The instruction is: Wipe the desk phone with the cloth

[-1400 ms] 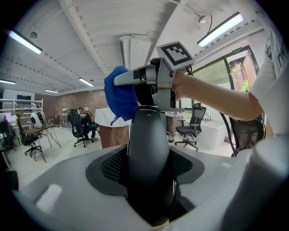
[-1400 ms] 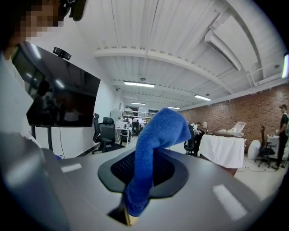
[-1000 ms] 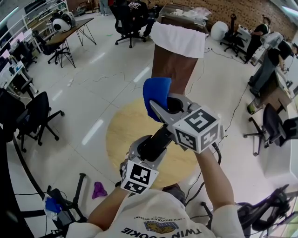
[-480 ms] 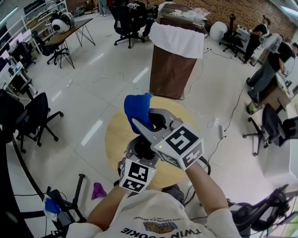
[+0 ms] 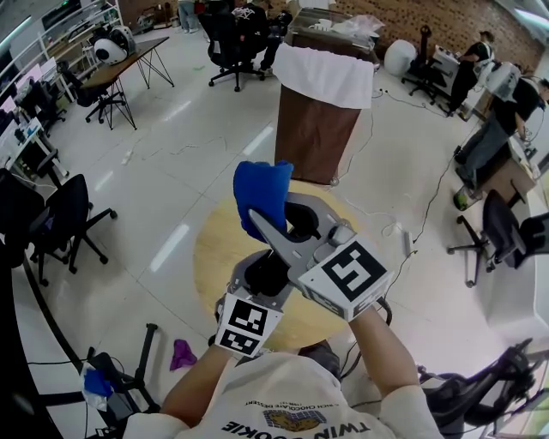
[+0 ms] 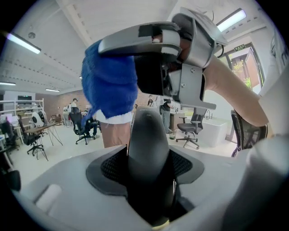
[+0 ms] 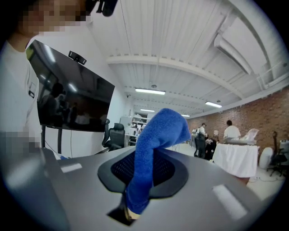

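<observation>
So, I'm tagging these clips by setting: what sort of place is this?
Probably an open office or lab workspace: wheeled office chairs, a desk with gear on it, and a brick wall behind.

The right claw (image 5: 268, 213) carried the blue cloth (image 5: 260, 189) leftward and nearer the person. It then rose a little over the black handset (image 5: 268, 273).

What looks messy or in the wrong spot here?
A small purple scrap lies crumpled on the floor near the round table, as if dropped. Nothing else stands out: the left tool grips the black handset, and the right tool grips the blue cloth.
</observation>
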The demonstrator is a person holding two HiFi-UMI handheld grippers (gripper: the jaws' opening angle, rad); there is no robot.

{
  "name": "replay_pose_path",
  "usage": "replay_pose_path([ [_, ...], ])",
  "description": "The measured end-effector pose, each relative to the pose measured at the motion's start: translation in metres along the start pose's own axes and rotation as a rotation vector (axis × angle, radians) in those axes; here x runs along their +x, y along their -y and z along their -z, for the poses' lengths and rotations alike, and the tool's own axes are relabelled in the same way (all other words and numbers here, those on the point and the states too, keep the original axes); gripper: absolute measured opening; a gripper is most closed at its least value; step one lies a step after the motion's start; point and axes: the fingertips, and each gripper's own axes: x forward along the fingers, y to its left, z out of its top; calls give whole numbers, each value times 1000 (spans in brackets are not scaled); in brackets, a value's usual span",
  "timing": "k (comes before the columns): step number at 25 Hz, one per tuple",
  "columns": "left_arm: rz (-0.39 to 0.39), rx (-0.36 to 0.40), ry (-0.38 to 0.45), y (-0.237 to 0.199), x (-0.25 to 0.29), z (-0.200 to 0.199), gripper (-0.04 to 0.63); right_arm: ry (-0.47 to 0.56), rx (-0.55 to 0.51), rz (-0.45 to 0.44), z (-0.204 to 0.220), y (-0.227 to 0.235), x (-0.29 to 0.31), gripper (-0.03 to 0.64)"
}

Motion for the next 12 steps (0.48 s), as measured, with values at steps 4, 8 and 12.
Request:
replay_pose_path([
  [4,6,-53,6,-5,-5,2,262,105,-78,109,-34,32,-32,64],
  [8,21,-103,13,-7,-13,0,262,123,-152,194,-37,61,-55,64],
  [12,32,-122,43,-6,-22,-13,262,92,-169,252,-11,86,-67,64],
])
